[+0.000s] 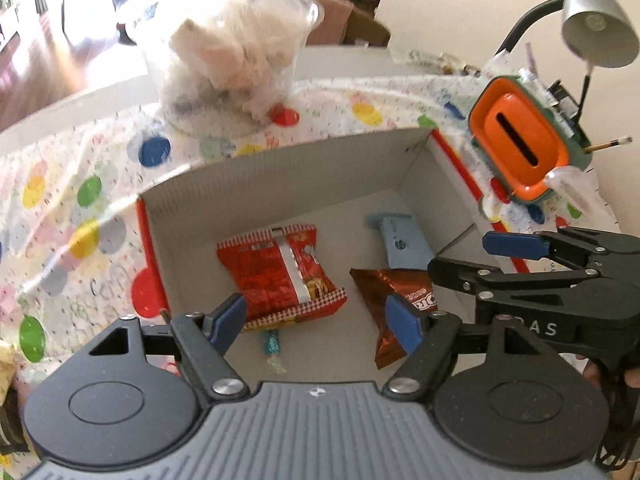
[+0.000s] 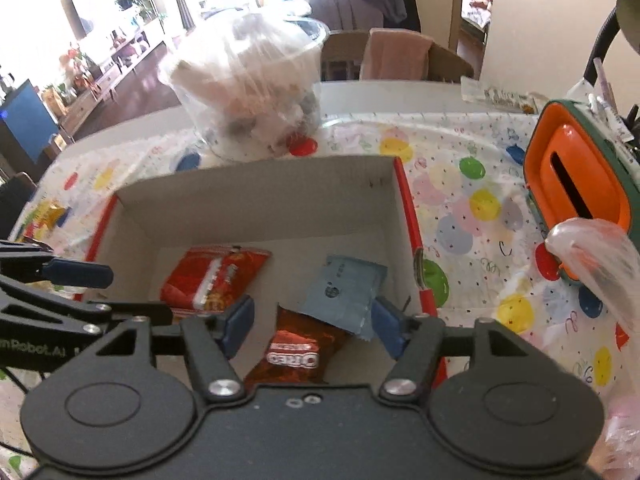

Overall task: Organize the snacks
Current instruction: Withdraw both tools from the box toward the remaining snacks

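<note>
One dotted tablecloth (image 1: pixel 80 216) under an open box (image 1: pixel 280 176).

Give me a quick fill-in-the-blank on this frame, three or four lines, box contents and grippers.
1. The red snack packet, the brown Oreo packet and the blue sachet all lie inside the ____ box.
2. The brown packet partly covers the ____ sachet.
3. The left gripper and right gripper both hold ____.
4. The tissue holder has an ____ top.

Missing words: cardboard; blue; nothing; orange
</note>
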`<move>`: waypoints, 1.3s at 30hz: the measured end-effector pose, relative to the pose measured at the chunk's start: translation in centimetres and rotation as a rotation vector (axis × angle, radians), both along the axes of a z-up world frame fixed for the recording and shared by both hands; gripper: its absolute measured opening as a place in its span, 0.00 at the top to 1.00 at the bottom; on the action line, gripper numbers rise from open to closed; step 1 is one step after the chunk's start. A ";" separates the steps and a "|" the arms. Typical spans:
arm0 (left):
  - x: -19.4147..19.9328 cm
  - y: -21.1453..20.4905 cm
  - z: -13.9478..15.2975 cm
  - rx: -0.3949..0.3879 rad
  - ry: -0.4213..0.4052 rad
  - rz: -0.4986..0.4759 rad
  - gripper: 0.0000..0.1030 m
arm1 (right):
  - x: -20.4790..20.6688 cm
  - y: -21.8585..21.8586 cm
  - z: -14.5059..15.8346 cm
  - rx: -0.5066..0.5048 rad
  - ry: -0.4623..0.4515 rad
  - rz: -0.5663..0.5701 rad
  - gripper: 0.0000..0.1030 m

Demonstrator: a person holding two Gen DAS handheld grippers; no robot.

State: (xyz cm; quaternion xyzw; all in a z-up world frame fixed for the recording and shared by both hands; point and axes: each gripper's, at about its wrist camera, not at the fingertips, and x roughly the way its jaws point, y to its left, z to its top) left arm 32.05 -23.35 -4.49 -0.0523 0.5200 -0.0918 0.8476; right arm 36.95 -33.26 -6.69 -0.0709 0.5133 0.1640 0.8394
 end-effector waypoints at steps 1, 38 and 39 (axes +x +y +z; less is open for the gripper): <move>-0.3 0.2 0.3 -0.006 -0.012 -0.003 0.26 | -0.3 0.1 0.3 0.004 -0.006 0.002 0.37; -14.7 19.4 4.2 -0.018 -0.305 0.132 0.14 | -11.5 15.1 3.4 0.183 -0.085 0.076 0.00; -15.1 20.3 4.0 -0.016 -0.304 0.145 0.13 | -11.8 15.9 3.1 0.184 -0.081 0.085 0.00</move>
